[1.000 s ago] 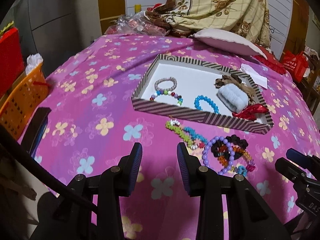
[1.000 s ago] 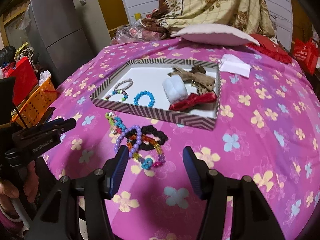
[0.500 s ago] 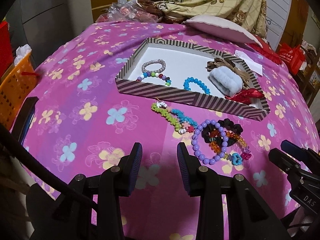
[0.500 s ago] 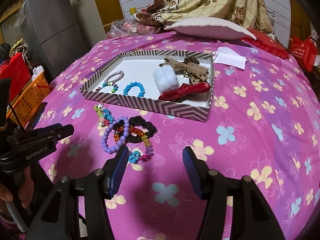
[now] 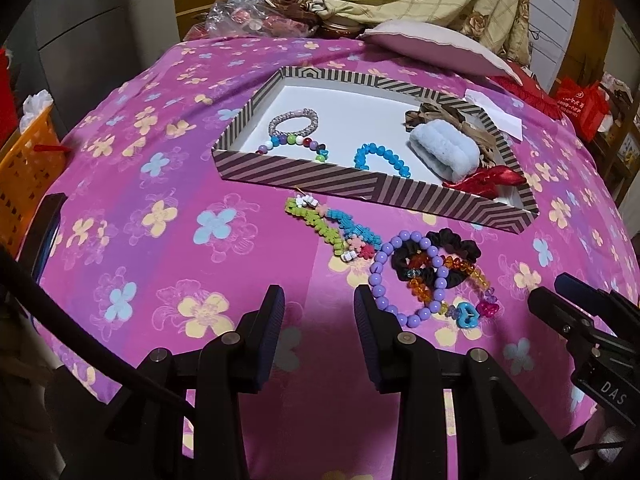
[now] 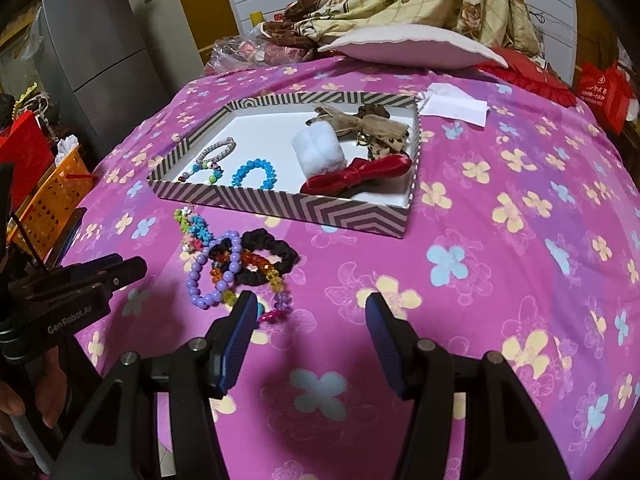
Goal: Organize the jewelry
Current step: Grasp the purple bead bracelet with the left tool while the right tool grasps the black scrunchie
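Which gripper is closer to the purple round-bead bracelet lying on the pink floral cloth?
Left. The left gripper has its right fingertip beside the purple round-bead bracelet; the right gripper sits further right, its left finger near the beads' end.

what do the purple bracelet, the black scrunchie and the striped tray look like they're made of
Purple bracelet: round beads with small glints, probably glossy plastic or acrylic, though glass is possible.
Black scrunchie: matte gathered fabric, going by the soft ruffled folds.
Striped tray: likely cardboard, given its thin straight walls, printed brown stripes and flat, matte white inside.
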`<control>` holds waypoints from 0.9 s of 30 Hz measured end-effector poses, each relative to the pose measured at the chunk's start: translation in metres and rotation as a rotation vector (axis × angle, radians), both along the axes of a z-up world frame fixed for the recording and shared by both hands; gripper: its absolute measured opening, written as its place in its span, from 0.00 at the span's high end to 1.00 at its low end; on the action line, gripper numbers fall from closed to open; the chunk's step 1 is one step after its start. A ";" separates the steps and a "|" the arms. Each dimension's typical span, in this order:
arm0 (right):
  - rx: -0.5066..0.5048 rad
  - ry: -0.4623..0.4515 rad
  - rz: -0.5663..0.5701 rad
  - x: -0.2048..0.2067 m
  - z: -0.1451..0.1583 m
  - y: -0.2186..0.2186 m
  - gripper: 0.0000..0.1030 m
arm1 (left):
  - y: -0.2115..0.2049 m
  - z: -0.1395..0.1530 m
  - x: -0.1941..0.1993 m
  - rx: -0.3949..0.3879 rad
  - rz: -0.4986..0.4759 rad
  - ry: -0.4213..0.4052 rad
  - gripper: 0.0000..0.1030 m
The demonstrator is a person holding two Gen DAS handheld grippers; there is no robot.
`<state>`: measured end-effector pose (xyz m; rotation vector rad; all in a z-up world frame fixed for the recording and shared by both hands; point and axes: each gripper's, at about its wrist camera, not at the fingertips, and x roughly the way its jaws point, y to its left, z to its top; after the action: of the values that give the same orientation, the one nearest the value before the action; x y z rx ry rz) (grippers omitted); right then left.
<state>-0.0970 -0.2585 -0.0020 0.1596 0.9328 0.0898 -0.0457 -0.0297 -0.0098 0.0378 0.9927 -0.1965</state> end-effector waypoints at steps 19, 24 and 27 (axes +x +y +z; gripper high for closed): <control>-0.051 0.009 0.202 0.055 -0.020 0.009 0.51 | -0.013 -0.026 0.019 -0.082 -0.014 0.133 0.68; -0.084 0.031 0.261 0.069 -0.030 0.020 0.63 | -0.018 -0.031 0.027 -0.081 -0.018 0.142 0.64; -0.083 0.037 0.286 0.073 -0.034 0.025 0.66 | -0.019 -0.033 0.032 -0.080 -0.019 0.145 0.63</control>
<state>-0.0239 -0.2336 -0.0363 -0.0503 0.9904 0.3132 -0.0141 -0.0484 -0.0432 -0.0411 1.1282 -0.2591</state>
